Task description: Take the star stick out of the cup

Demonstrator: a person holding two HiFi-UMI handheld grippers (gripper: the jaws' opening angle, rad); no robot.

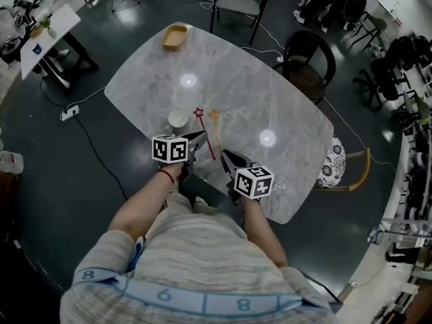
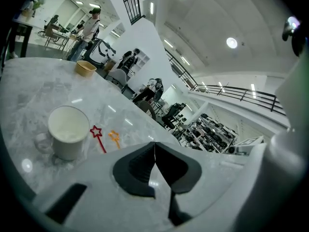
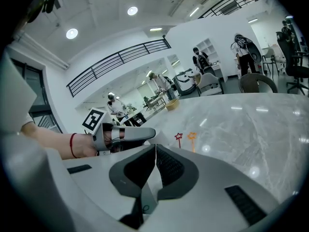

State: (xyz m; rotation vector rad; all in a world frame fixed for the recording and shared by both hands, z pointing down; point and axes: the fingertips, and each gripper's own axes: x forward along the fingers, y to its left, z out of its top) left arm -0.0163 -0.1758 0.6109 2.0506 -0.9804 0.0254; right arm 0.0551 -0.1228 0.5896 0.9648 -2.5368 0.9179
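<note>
Both star sticks lie flat on the marble table [image 1: 270, 100], outside the white cup [image 1: 177, 119]. The red star stick [image 1: 206, 132] is just right of the cup, and the orange star stick [image 1: 216, 123] lies beside it. In the left gripper view the cup [image 2: 68, 129] stands upright and looks empty, with the red stick [image 2: 98, 137] and orange stick [image 2: 114, 137] to its right. My left gripper [image 1: 201, 136] [image 2: 154, 151] is shut on nothing, close to the red stick's lower end. My right gripper [image 1: 225, 154] [image 3: 155, 151] is shut and empty too, near the table's front edge.
A wooden bowl [image 1: 174, 37] [image 2: 86, 68] sits at the table's far end. Chairs stand around it: a grey one [image 1: 237, 2] behind, a dark round one [image 1: 308, 59] at the right, and one with a patterned cushion [image 1: 334, 162]. A cable and power strip [image 1: 69, 113] lie on the floor to the left.
</note>
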